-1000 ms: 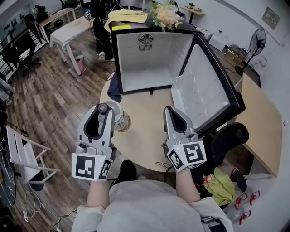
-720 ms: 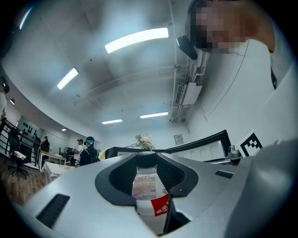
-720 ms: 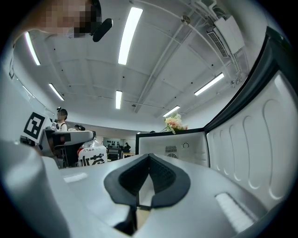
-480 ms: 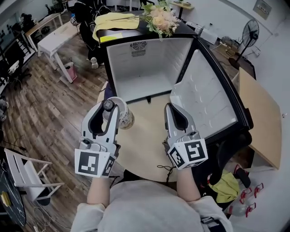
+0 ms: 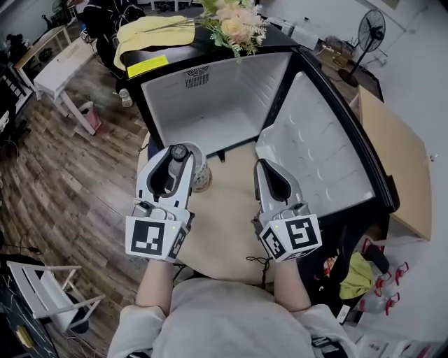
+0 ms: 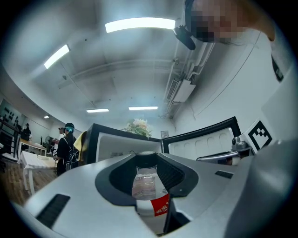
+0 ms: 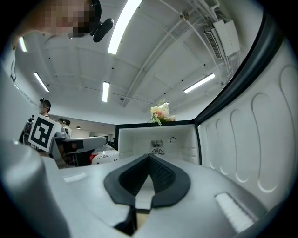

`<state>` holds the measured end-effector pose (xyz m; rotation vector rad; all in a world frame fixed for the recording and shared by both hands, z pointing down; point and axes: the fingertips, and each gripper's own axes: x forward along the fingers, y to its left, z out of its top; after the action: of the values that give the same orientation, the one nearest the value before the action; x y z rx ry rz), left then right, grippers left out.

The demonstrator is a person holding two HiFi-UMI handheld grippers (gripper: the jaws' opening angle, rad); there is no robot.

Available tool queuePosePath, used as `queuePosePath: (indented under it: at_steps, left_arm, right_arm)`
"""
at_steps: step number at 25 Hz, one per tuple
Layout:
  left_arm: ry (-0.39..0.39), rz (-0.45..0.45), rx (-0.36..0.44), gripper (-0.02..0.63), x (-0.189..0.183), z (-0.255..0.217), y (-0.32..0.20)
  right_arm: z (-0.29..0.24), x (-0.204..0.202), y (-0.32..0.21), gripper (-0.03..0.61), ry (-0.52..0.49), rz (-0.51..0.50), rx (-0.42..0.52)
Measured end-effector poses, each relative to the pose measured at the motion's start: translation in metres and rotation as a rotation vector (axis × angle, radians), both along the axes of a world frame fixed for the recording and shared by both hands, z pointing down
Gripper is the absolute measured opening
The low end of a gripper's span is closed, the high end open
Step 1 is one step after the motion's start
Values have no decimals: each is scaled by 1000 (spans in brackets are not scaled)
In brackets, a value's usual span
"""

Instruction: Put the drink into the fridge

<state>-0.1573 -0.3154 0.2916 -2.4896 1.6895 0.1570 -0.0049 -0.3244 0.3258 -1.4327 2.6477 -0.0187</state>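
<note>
The drink is a clear plastic bottle (image 5: 199, 172) with a dark cap and a red label. My left gripper (image 5: 178, 155) is shut on it and holds it over the round beige table (image 5: 224, 217). In the left gripper view the bottle (image 6: 148, 186) stands upright between the jaws. The small black fridge (image 5: 210, 105) stands just ahead with its white inside bare and its door (image 5: 315, 157) swung open to the right. My right gripper (image 5: 266, 169) hovers beside the left one, near the door, shut on nothing; its tips (image 7: 149, 160) meet and point into the fridge (image 7: 156, 139).
Flowers (image 5: 234, 19) and a yellow cloth (image 5: 150, 31) lie on top of the fridge. A wooden panel (image 5: 395, 168) stands right of the door. A white table (image 5: 56, 63) and a standing person (image 6: 65, 146) are at the far left, on wood flooring.
Both grippers have come closer to the open fridge. The left one has carried the bottle forward and to the right. Neither gripper's jaws have changed.
</note>
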Motion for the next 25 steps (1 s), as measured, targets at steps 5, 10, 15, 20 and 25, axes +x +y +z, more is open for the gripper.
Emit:
queuePosePath:
  at_steps: [5, 10, 15, 20, 25]
  left_arm:
    - [-3, 28, -32, 140, 7, 16, -34]
    - [-7, 34, -60, 140, 12, 34, -67]
    - [-28, 20, -83, 138, 15, 48, -99]
    - [-44, -2, -91, 138, 14, 60, -126]
    - [-56, -28, -100, 139, 8, 71, -150]
  right_arm:
    - [8, 7, -12, 11, 10, 45, -27]
    - [18, 14, -22, 11, 18, 77, -51]
    - [26, 21, -31, 11, 27, 107, -76]
    - [34, 29, -39, 11, 35, 138, -99]
    - [41, 34, -47, 11, 39, 164, -119]
